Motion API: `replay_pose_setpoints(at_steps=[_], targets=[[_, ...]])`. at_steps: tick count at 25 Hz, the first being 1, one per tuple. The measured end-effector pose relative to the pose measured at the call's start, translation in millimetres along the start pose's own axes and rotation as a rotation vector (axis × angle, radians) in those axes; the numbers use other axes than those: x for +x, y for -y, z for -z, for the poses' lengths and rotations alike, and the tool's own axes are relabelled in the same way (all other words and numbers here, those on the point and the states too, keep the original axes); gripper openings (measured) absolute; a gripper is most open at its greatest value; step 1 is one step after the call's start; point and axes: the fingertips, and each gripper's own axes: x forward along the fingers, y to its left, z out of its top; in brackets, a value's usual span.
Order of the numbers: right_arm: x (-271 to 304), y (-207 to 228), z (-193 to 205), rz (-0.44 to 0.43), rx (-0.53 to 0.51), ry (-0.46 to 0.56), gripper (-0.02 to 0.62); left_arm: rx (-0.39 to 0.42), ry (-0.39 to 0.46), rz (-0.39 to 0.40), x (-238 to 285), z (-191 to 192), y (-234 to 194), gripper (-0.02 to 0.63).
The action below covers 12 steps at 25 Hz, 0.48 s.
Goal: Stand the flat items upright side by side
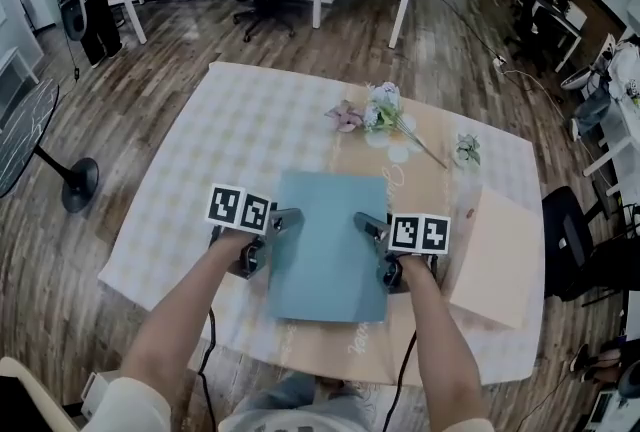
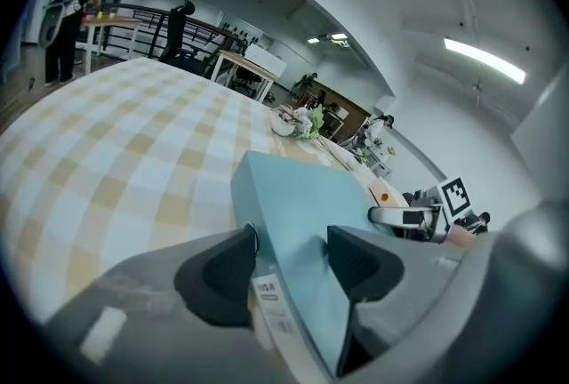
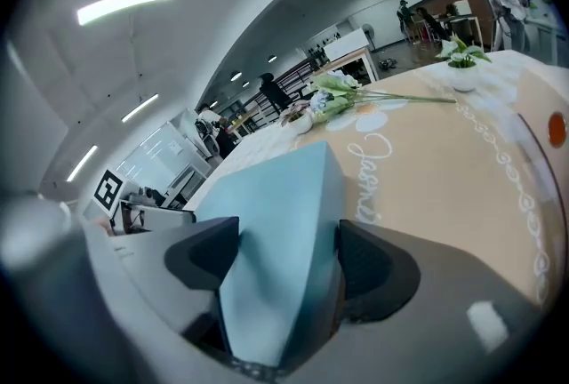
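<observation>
Blue book [image 1: 328, 250] pinched at opposite side edges by left claw [image 1: 285, 220], right claw [image 1: 365, 223].

Unreadable cursive script [image 3: 378, 167] on tan runner [image 3: 462, 196], illegible label [image 2: 267, 295] on blue book [image 2: 302, 204]

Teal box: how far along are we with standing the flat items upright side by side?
Done: nothing stands upright yet. In hand: the teal box, lying roughly flat, with the left tool and right tool apparently closed on its opposite edges. Left: tip it upright, then stand the beige flat item, which lies flat at the right side of the table, beside it.
</observation>
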Motion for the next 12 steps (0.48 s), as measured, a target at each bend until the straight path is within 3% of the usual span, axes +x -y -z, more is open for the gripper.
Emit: replay_pose_setpoints(at_steps=[7, 12], targets=[[-22.3, -13.2, -8.6, 0.012, -0.058, 0.024, 0.338, 0.056, 0.028, -0.019, -16.2, -9.6, 19.0, 0.265], [-46.6, -30.8, -27.3, 0.004, -0.143, 0.08, 0.337, 0.121, 0.096, -0.044, -38.5, -24.9, 41.9, 0.265]])
